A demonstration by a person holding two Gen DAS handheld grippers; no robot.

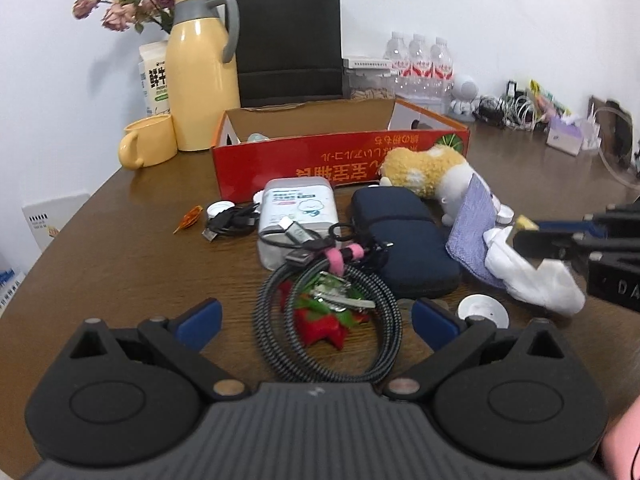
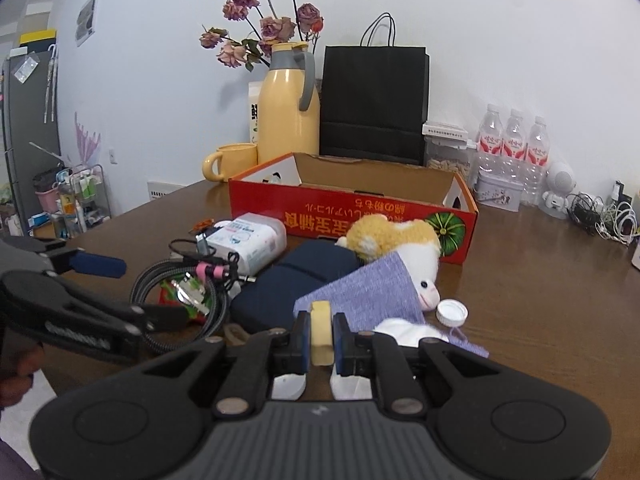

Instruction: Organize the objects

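R gripper (image 2: 321,334) pinches a small pale-yellow rectangular block (image 2: 322,332), matte, eraser-like, upright betw. its blue pads, just above a purple knit cloth (image 2: 366,294) on the brown wood table (image 2: 540,300). L gripper (image 1: 316,316) spread wide over a coiled grey braided cable (image 1: 332,328).

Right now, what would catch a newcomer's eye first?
The red box lying open mid-table, with a clutter of cables, a navy case and a plush toy before it. The right gripper is shut on a pale yellow block; the left gripper stands open at the cables.
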